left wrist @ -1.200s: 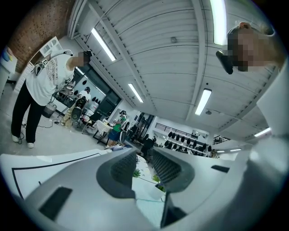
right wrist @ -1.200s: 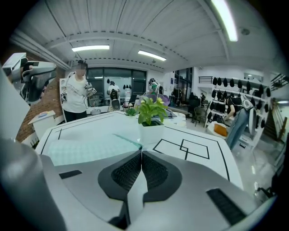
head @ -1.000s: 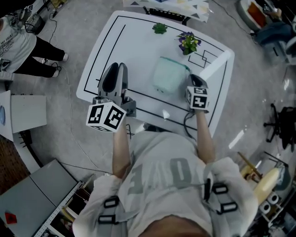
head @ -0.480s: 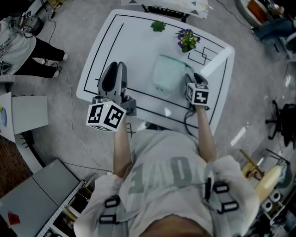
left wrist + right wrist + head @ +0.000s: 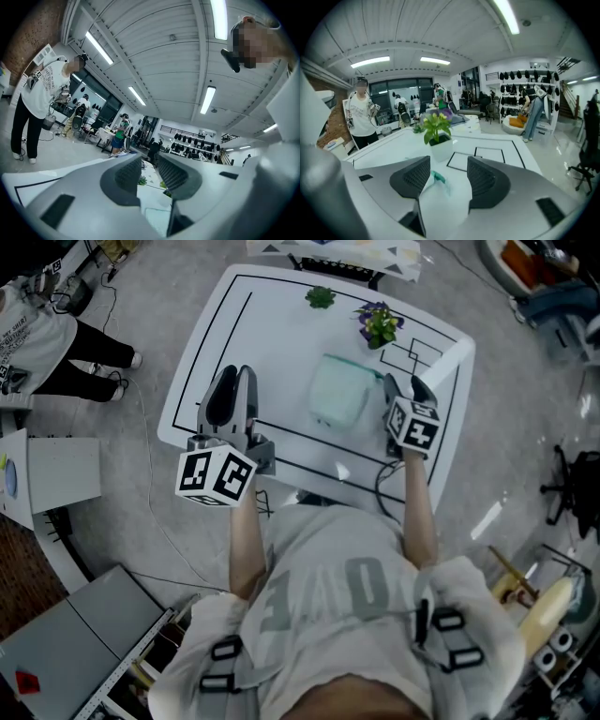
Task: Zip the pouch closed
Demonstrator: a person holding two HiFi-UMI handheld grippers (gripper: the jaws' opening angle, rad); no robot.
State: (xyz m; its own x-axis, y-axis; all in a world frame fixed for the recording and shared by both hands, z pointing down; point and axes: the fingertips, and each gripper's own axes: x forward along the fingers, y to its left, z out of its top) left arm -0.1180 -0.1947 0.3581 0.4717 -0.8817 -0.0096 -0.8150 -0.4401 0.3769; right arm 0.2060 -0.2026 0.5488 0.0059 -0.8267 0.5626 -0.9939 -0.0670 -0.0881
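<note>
At the upper left of the head view a bystander [image 5: 42, 334] is being shown on the grey floor, beside a white table [image 5: 211, 343] that is marked with black lines. At the table's lower-left edge the left gripper [image 5: 237, 376] is being held level, well apart from the work, and its jaws are being kept partly apart with nothing between them. At the middle of the table a pale mint pouch [image 5: 339, 395] is lying flat, with a potted plant [image 5: 381, 324] just above it in the frame. Just beside the pouch's right edge the right gripper [image 5: 405, 388] is being pointed downward. Its jaws have just been opening and are now being held wide, so that the teal zip pull [image 5: 438, 178] and the pouch's edge are being framed in the gap without being pressed by either pad. Whether the zip is fully closed cannot be told. The pouch is being judged soft, light and likely to buckle or slide on the smooth table. A hold is therefore best taken on the small pull, with the fabric near the zip's end pinned by the other gripper.
</note>
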